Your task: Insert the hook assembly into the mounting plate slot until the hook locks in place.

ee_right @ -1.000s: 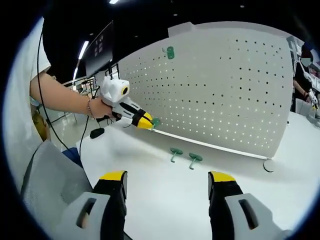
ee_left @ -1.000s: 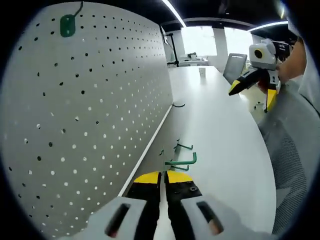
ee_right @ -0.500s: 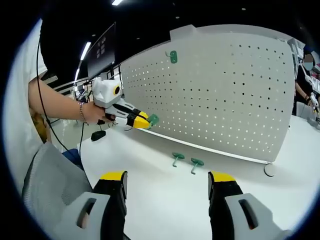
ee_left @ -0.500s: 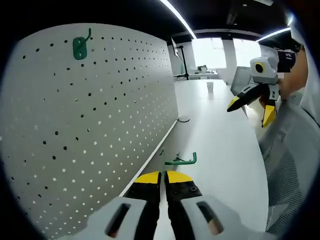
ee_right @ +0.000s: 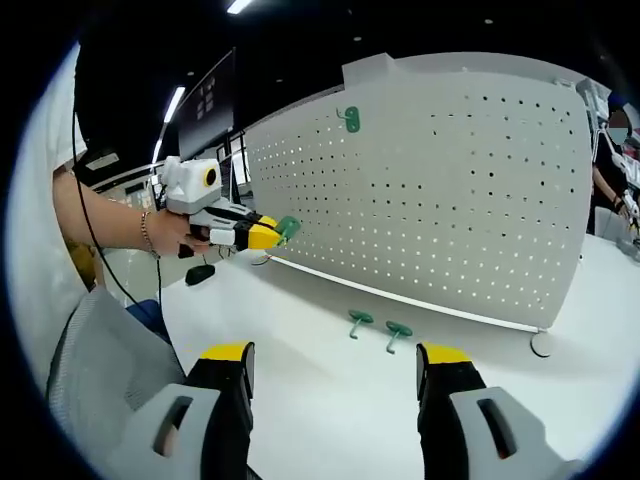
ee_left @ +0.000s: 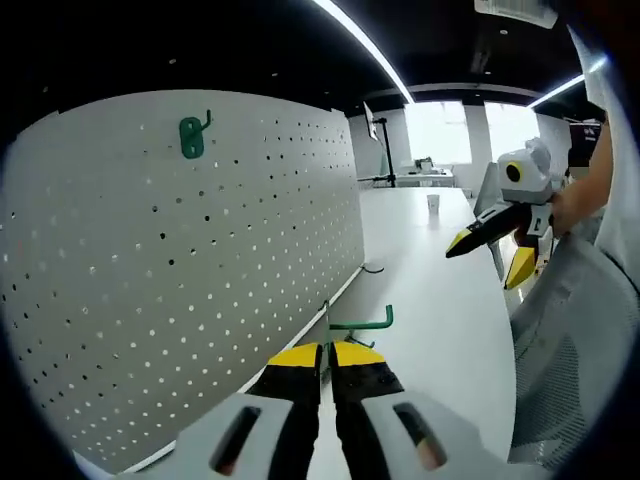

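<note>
A white pegboard (ee_left: 180, 270) (ee_right: 450, 200) stands upright on the white table (ee_right: 320, 400). One green hook (ee_left: 190, 137) (ee_right: 351, 119) hangs near its top edge. My left gripper (ee_left: 327, 355) (ee_right: 268, 236) is shut on another green hook (ee_left: 362, 323) (ee_right: 288, 226), held in the air in front of the board's end and apart from it. My right gripper (ee_right: 334, 352) (ee_left: 490, 256) stands open over the table with nothing between its jaws. Two more green hooks (ee_right: 360, 320) (ee_right: 398, 328) lie on the table by the board's foot.
A grey mesh chair (ee_right: 90, 370) (ee_left: 565, 360) stands at the table's near edge. A small black object (ee_right: 200, 272) lies on the table past the left gripper. A round foot (ee_right: 541, 343) sits at the board's right end. A person (ee_right: 612, 130) stands far right.
My left gripper has risen from the table with the green hook and drawn back along the board. The right gripper has stayed open and nearly still.
</note>
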